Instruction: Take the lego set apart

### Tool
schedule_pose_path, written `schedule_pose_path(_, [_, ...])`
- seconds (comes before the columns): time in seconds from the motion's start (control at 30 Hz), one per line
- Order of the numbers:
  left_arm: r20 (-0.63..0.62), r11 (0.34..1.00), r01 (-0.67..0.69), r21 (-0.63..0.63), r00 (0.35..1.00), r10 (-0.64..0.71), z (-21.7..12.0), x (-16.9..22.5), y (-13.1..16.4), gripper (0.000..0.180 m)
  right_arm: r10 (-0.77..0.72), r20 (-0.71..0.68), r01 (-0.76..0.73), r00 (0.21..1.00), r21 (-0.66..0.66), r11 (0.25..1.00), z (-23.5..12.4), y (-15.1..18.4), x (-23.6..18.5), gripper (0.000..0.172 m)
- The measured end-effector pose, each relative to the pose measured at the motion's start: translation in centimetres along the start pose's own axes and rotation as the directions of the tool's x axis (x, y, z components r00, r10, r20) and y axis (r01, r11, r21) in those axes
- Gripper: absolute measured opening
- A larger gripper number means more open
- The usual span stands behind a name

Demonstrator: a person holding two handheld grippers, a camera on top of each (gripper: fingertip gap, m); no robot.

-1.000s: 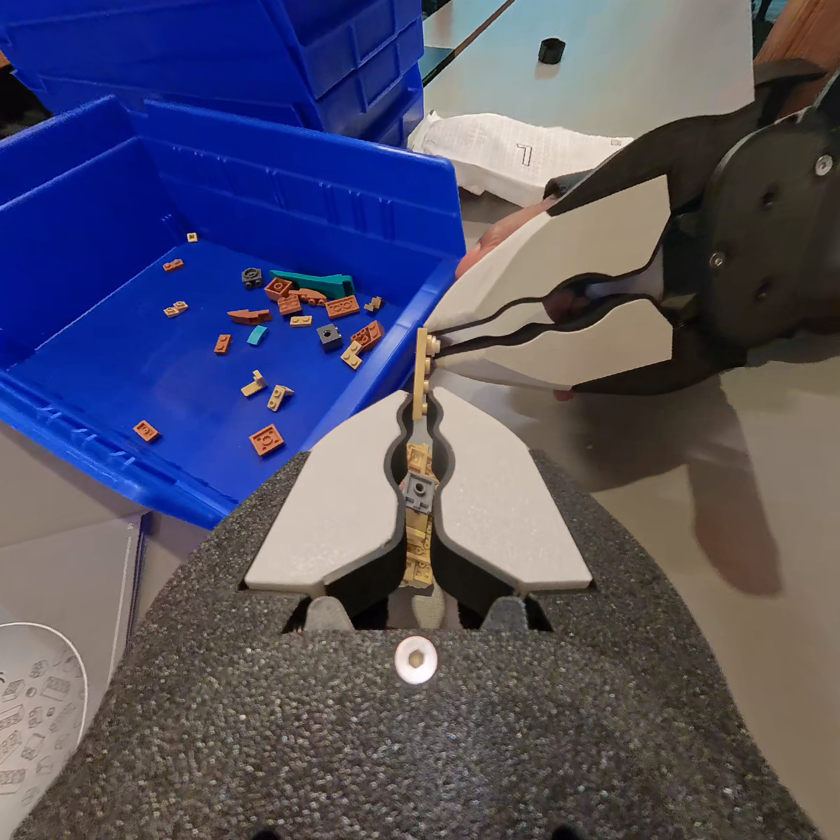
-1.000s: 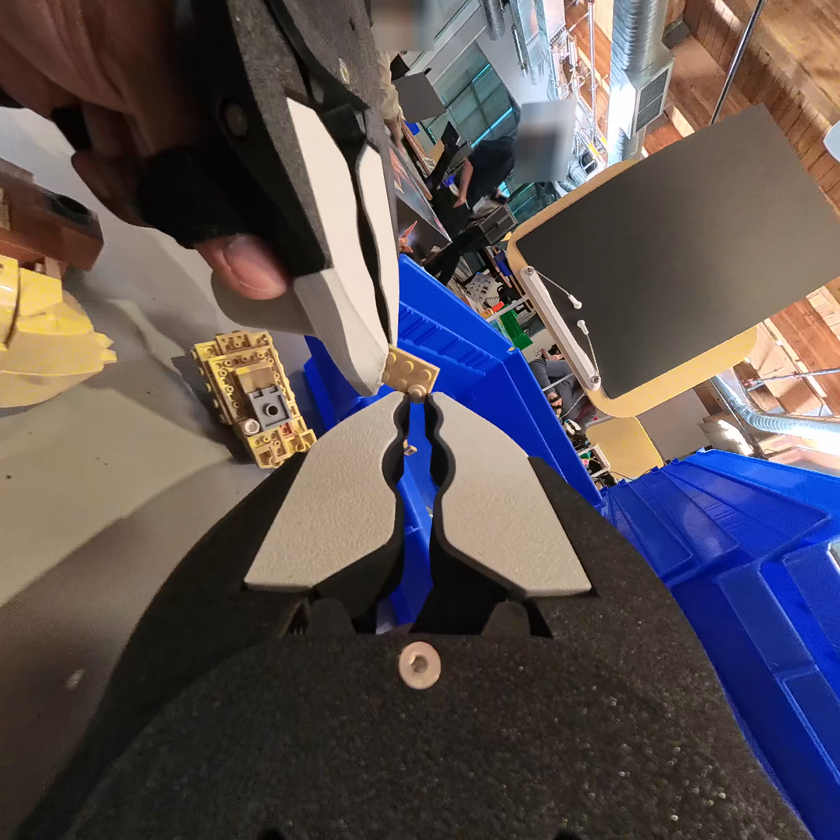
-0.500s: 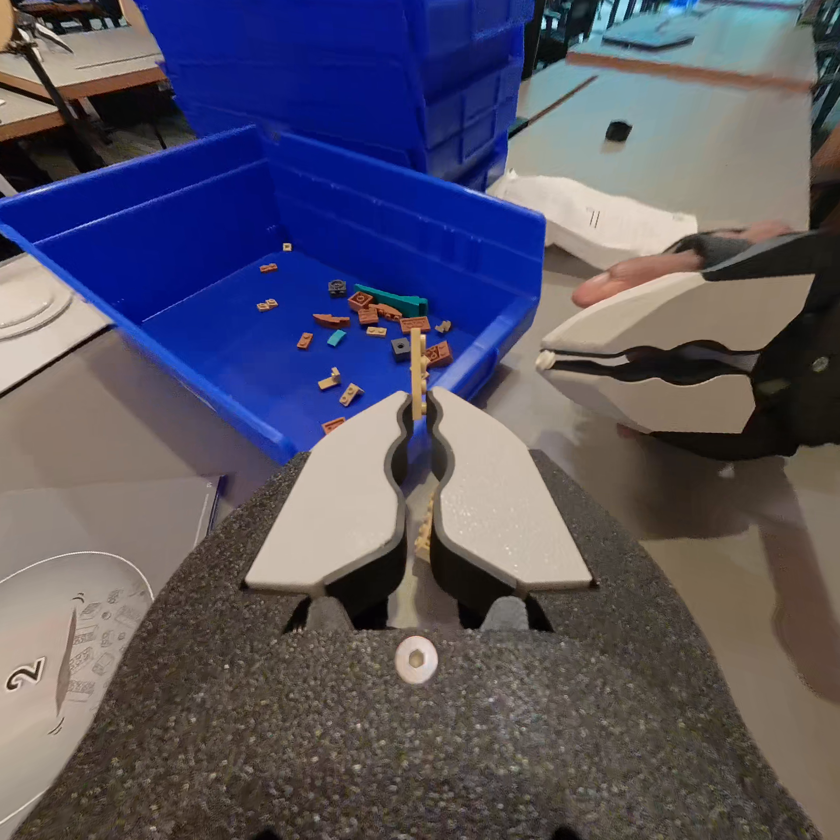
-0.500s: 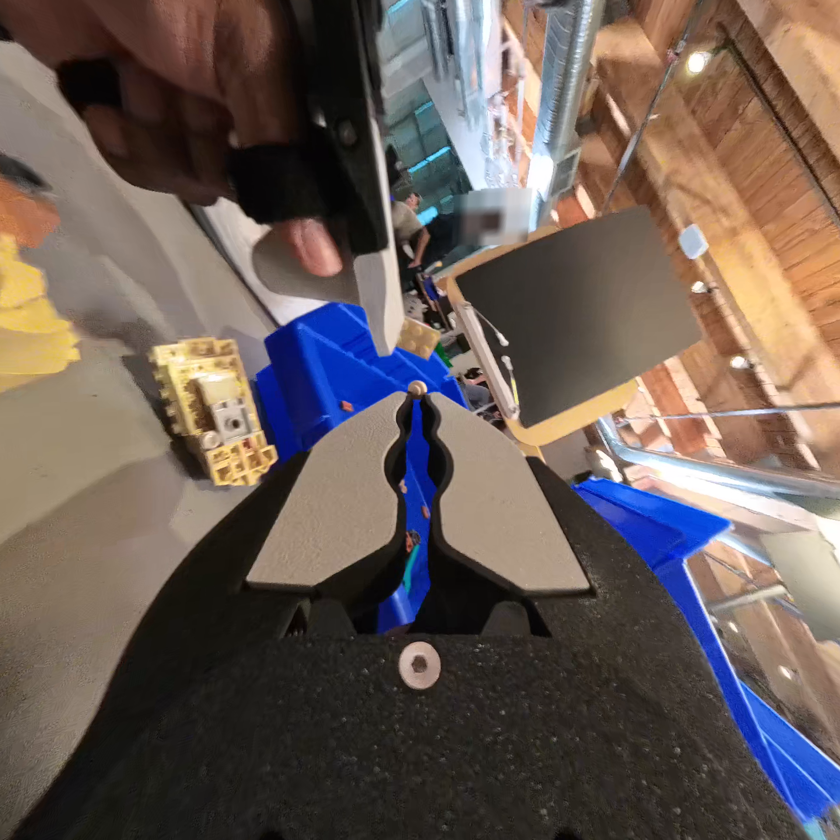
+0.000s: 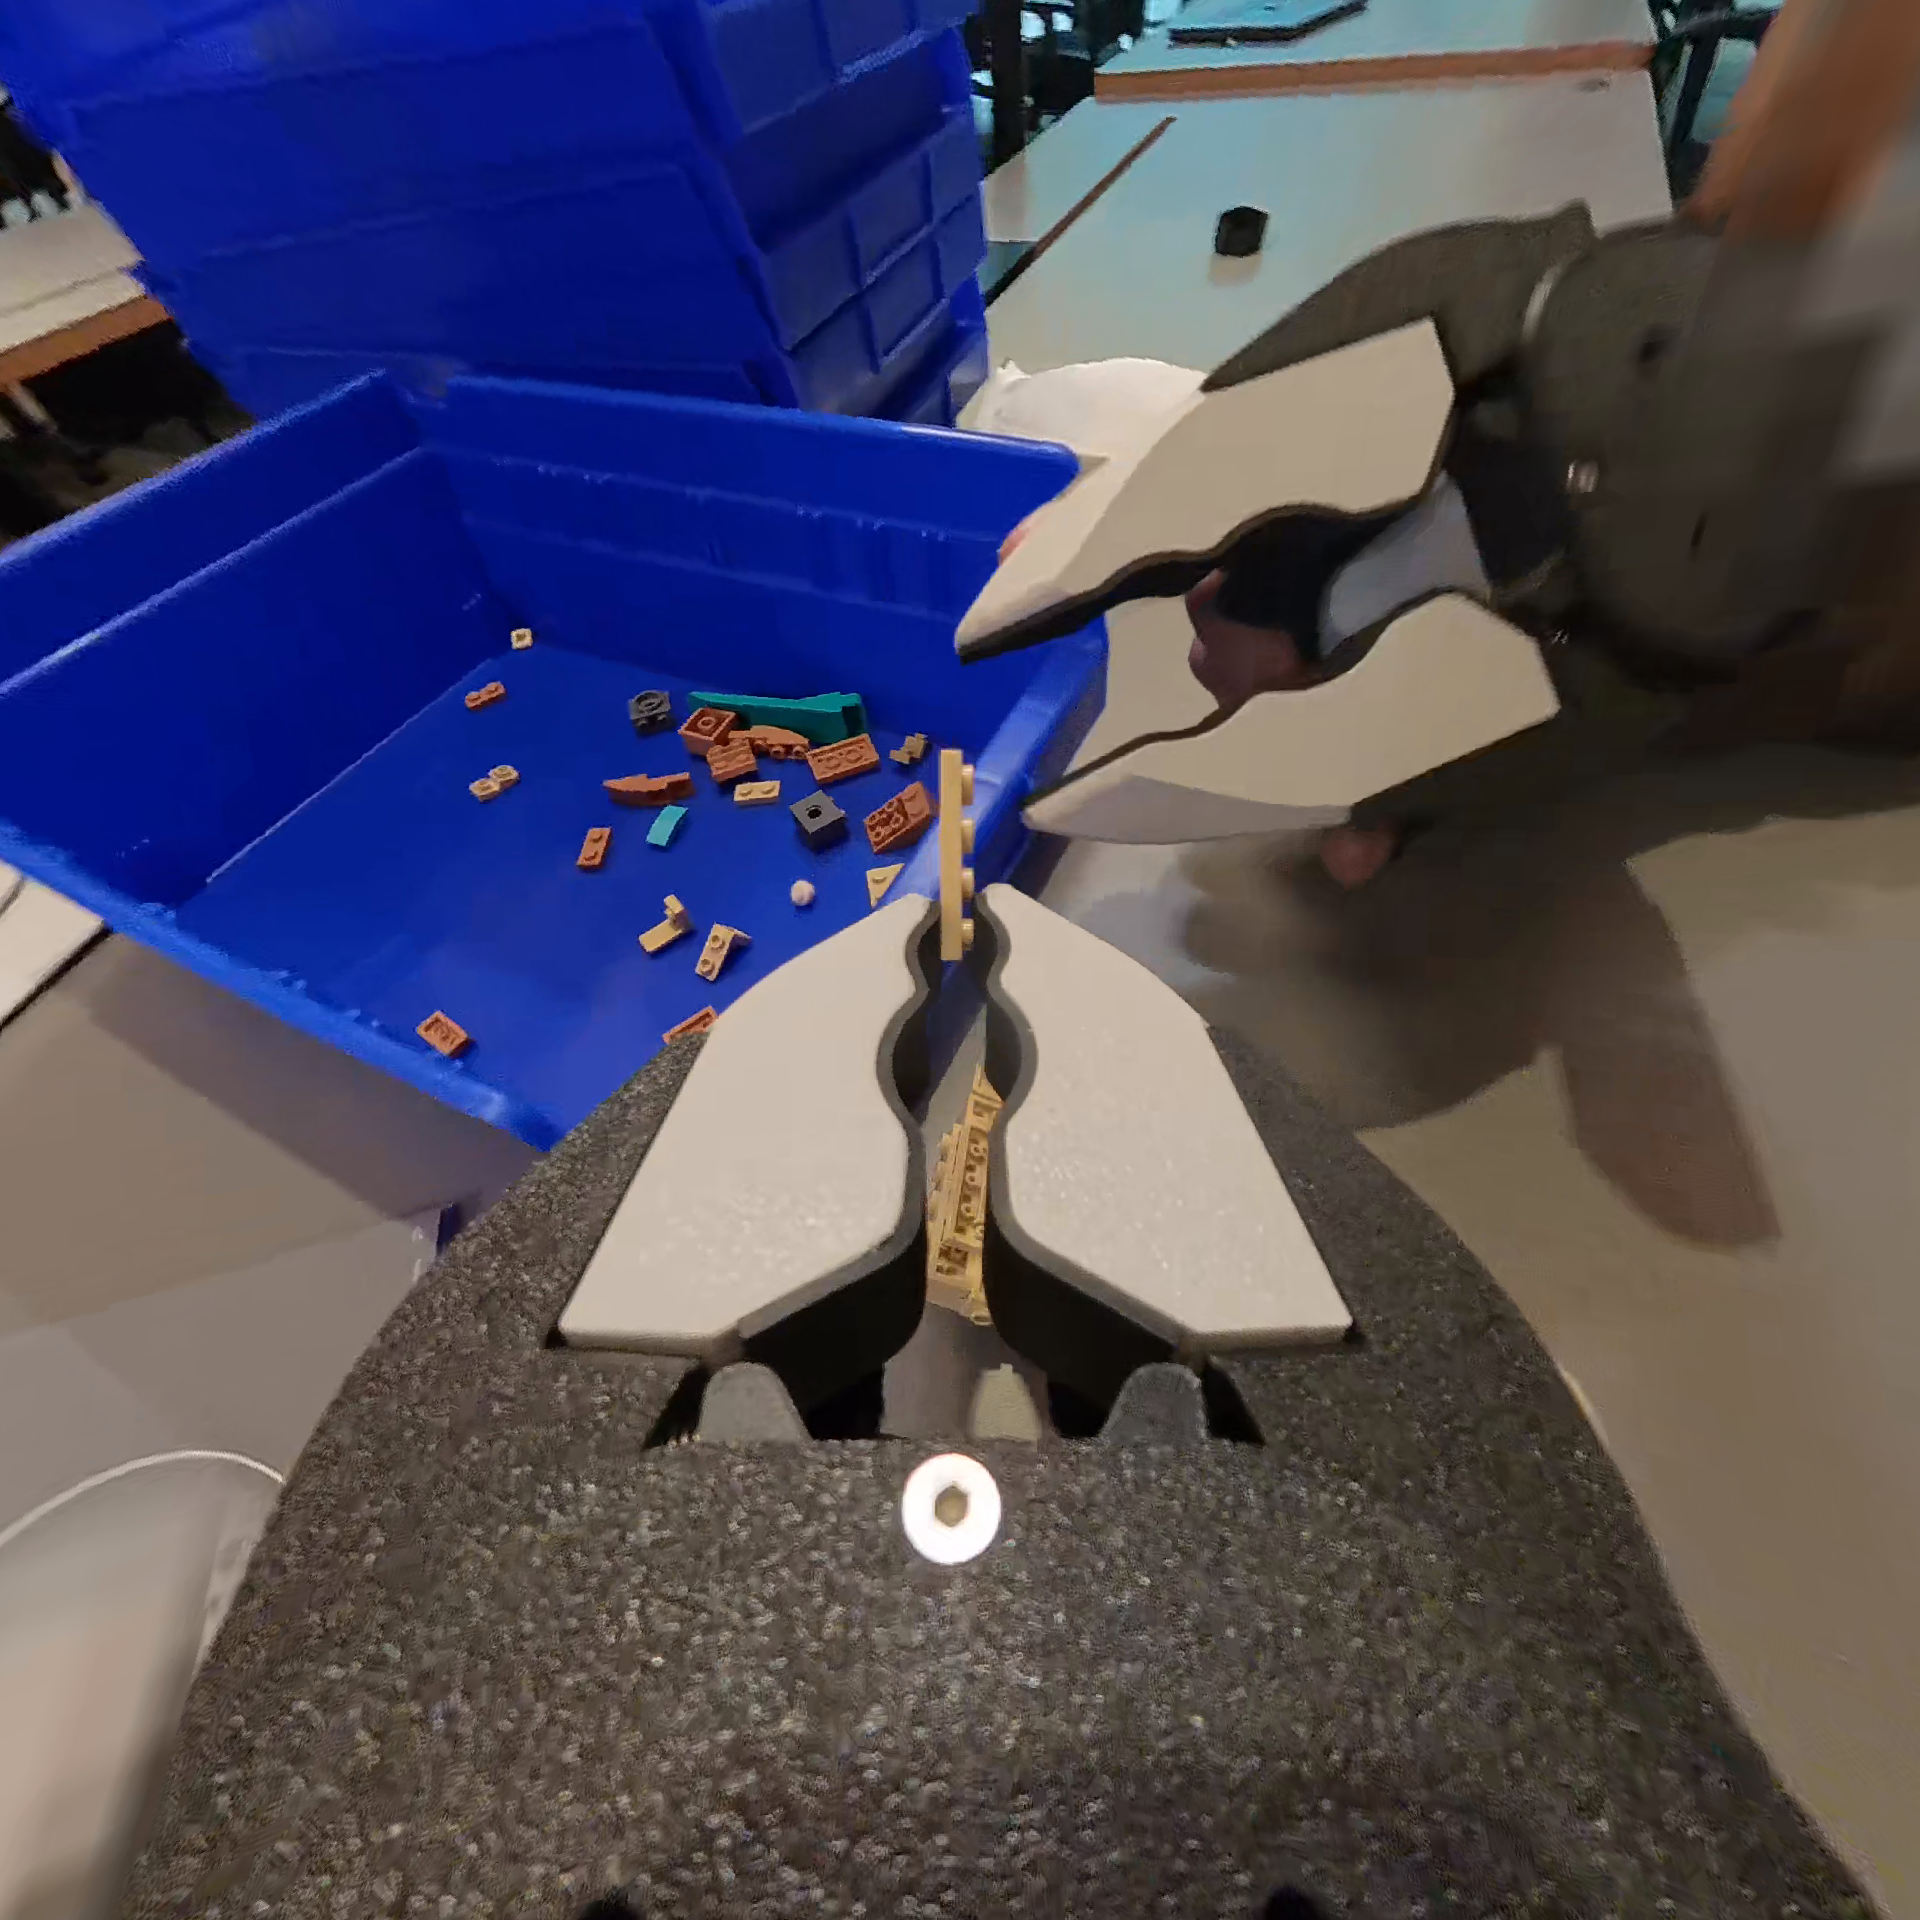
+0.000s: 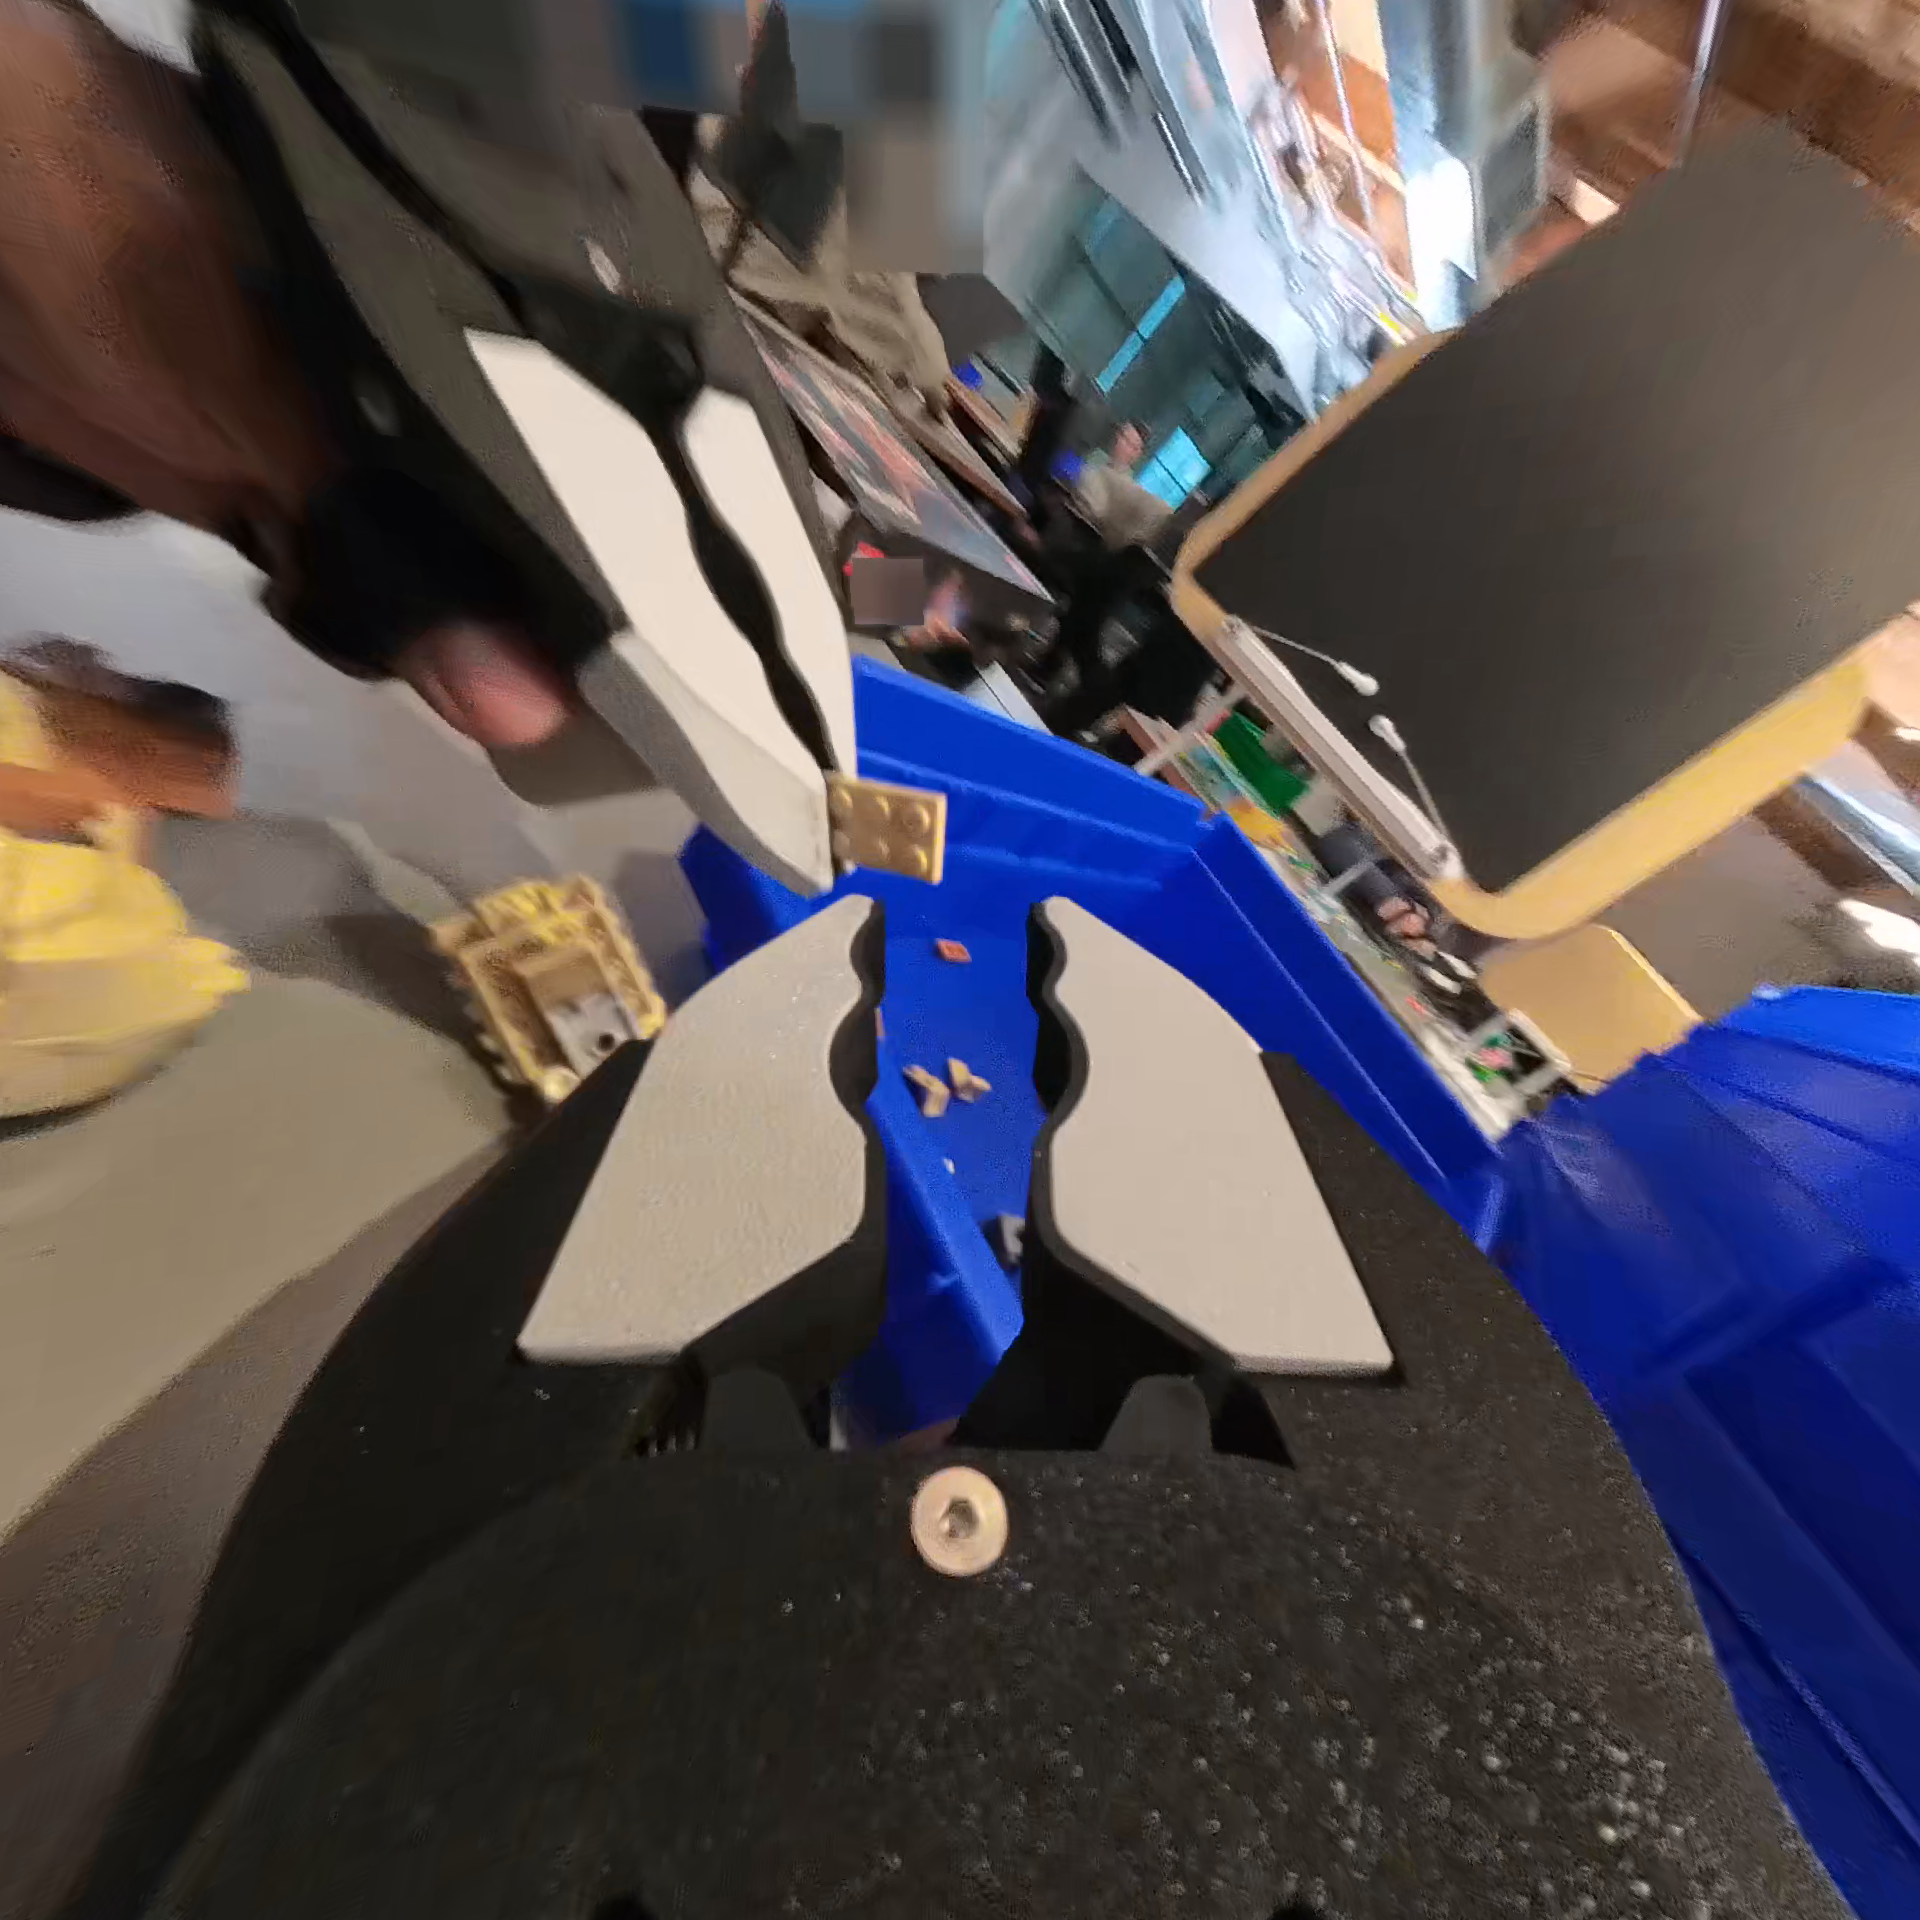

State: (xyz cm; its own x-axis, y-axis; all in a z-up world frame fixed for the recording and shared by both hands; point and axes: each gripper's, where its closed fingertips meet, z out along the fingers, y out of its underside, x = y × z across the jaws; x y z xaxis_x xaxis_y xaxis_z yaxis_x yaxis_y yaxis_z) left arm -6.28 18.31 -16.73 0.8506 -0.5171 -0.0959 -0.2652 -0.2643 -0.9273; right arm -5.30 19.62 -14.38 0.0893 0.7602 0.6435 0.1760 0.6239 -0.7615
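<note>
We see the left gripper (image 5: 951,914) clamped on the lower end of a thin tan studded plastic plate (image 5: 953,842), held edge-up with both pads pressed against it; the same plate (image 6: 891,828) projects from its tips in the right wrist view. The right gripper (image 6: 956,920) stands with jaws apart and nothing between them; in the left wrist view it (image 5: 992,732) hovers at 1 o'clock, just beside the plate. Beyond, at 11 o'clock, an open blue plastic bin (image 5: 748,468) holds loose small brown, tan and teal bricks (image 5: 774,743); a tan brick assembly (image 6: 551,982) rests on the grey tabletop (image 5: 1714,1195) at 9 o'clock in the right wrist view.
</note>
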Motion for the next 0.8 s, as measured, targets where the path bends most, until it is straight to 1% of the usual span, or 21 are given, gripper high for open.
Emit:
schedule_pose_path(0.07, [-0.014,0.997,-0.083,-0.006,0.996,0.083,0.1,0.4,0.0,0.005,0.061,0.054,-0.063,0.997,0.041,0.997,-0.4,-0.8,-0.3,0.026])
schedule_pose_path(0.17, [-0.047,0.978,-0.208,-0.021,0.977,0.207,0.1,1.3,0.2,0.004,0.128,0.148,-0.136,0.981,0.045,0.990,-0.6,-1.0,-1.1,0.024])
schedule_pose_path(0.23, [-0.081,0.956,-0.290,-0.037,0.955,0.286,0.1,2.0,0.6,0.004,0.136,0.216,-0.150,0.967,0.047,0.988,-0.8,-0.9,-2.0,0.017])
schedule_pose_path(0.3, [-0.089,0.937,-0.346,-0.044,0.936,0.341,0.1,2.3,0.8,0.004,0.129,0.263,-0.148,0.956,0.053,0.988,-1.1,-1.0,-2.7,0.007])
schedule_pose_path(0.37, [-0.078,0.933,-0.356,-0.044,0.933,0.352,0.1,2.1,0.8,0.006,0.112,0.256,-0.129,0.960,0.049,0.990,-1.0,-0.9,-2.7,0.006])
schedule_pose_path(0.43, [-0.033,0.946,-0.324,-0.029,0.946,0.323,0.1,1.4,0.3,0.012,0.102,0.218,-0.117,0.971,0.054,0.992,-0.9,-1.0,-2.1,0.006])
schedule_pose_path(0.5, [0.024,0.960,-0.279,-0.018,0.960,0.279,-0.1,0.4,-0.2,0.025,0.101,0.116,-0.107,0.988,0.044,0.993,-0.5,-0.7,-0.5,0.006])
schedule_pose_path(0.57, [0.056,0.971,-0.239,-0.010,0.969,0.239,-0.2,-0.4,-0.4,0.027,0.067,-0.076,-0.069,0.995,-0.013,0.998,-0.1,0.3,2.3,0.006])
schedule_pose_path(0.63, [0.064,0.977,-0.211,-0.015,0.975,0.212,-0.3,-0.7,-0.2,0.027,-0.016,-0.256,-0.025,0.966,-0.154,0.988,0.1,2.3,5.1,0.007])
schedule_pose_path(0.67, [0.065,0.979,-0.203,-0.026,0.977,0.205,-0.2,-0.8,0.0,0.027,-0.057,-0.289,-0.009,0.956,-0.222,0.975,0.2,3.3,5.7,0.009])
schedule_pose_path(0.7, [0.067,0.979,-0.201,-0.042,0.977,0.203,-0.1,-0.9,0.2,0.027,-0.075,-0.289,-0.003,0.955,-0.260,0.966,0.4,3.9,5.7,0.015])
schedule_pose_path(0.73, [0.066,0.978,-0.201,-0.059,0.977,0.204,-0.1,-0.9,0.5,0.027,-0.073,-0.276,-0.004,0.958,-0.269,0.963,0.5,4.2,5.5,0.018])
schedule_pose_path(0.8, [0.056,0.976,-0.199,-0.090,0.977,0.204,0.0,-0.9,1.0,0.027,-0.058,-0.226,0.001,0.972,-0.245,0.969,0.5,3.9,4.8,0.021])
